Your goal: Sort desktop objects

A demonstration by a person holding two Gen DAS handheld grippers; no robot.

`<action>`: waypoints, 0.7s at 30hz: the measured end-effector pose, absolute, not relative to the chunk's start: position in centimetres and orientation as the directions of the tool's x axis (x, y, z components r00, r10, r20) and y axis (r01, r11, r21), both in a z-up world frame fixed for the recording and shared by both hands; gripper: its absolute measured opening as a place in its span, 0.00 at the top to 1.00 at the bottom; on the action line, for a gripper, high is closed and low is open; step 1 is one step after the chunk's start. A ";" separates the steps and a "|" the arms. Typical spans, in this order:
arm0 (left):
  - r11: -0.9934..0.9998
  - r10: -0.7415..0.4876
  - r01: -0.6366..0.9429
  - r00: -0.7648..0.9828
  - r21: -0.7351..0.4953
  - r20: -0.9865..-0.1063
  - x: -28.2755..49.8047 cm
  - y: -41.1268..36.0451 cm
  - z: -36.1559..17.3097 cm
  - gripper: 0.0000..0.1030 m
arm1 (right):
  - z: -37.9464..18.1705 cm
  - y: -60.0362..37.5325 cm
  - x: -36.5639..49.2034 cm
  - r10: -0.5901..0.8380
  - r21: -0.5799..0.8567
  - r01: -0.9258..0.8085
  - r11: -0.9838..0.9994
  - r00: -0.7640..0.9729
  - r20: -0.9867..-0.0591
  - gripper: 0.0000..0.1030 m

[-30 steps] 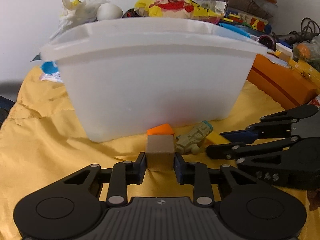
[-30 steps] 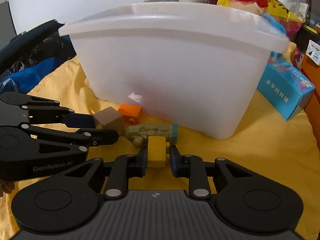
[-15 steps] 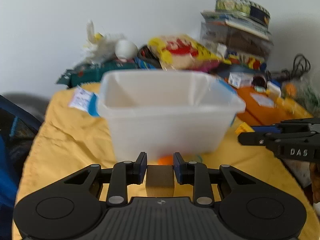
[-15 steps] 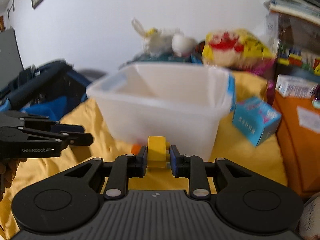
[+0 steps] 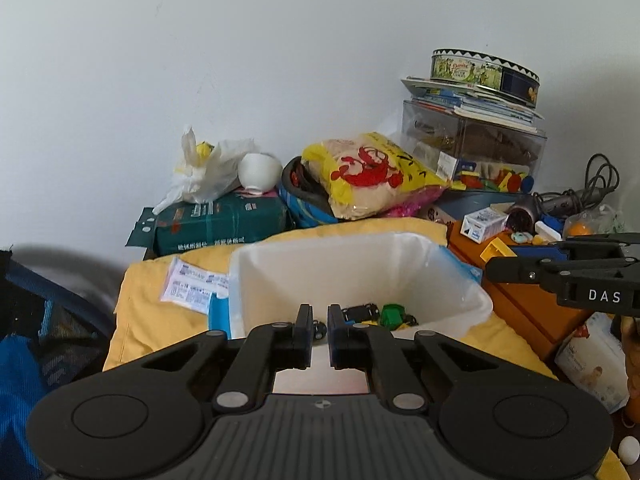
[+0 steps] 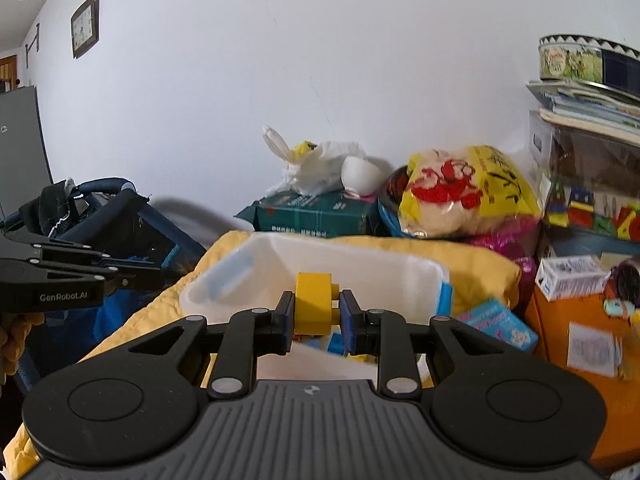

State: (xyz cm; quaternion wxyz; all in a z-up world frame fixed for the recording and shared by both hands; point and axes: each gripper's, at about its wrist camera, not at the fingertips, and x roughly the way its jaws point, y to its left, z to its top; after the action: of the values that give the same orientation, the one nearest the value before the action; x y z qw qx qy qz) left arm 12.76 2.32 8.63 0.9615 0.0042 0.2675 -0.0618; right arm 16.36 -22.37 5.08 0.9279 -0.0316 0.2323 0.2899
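Presently, the right gripper is clamped on one yellow toy brick, held above the near rim of one white plastic bin. The left gripper has its jaws drawn close together with only a narrow gap and nothing visible between them; it is poised over the same bin. Inside the bin lie several small toys, of which one green piece and one dark toy car can be made out; the full count cannot be determined. The bin rests on one yellow cloth covering the work surface. To the left of the bin, one blue-and-white packet lies on the cloth. At the far edge, against a plain white wall, stand one dark green package, one white plastic bag, one white bowl and one yellow snack bag. To the far right, one round tin tops a stack of books on one clear box. One wall clock hangs at the far left.
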 end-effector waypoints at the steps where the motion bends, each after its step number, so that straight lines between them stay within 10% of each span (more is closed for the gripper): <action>1: 0.992 -0.114 0.124 0.849 -0.015 -0.516 12.6 2.2 8.5 0.80 | 5.2 -22.4 16.3 0.526 0.079 -0.553 0.829 0.724 -0.447 0.75; 3: 0.991 -0.123 0.135 0.822 -0.018 -0.556 12.3 2.1 7.2 0.35 | 5.1 -22.5 16.1 0.531 0.084 -0.556 0.827 0.723 -0.442 0.75; 4: 0.992 -0.113 0.121 0.812 -0.025 -0.573 12.0 2.0 6.0 0.31 | 4.9 -22.5 15.9 0.533 0.089 -0.556 0.827 0.721 -0.444 0.75; 21: 0.984 -0.173 0.152 0.661 -0.095 -0.730 11.4 -8.1 -8.3 0.39 | 0.9 -28.1 13.6 0.441 0.091 -0.473 0.877 0.712 -0.546 0.75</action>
State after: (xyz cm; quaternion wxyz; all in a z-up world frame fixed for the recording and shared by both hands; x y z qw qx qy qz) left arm 11.37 -8.10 -8.28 0.9112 -0.0130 0.4019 -0.0892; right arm 13.58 -28.14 0.88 0.9249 -0.0276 0.2879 0.2468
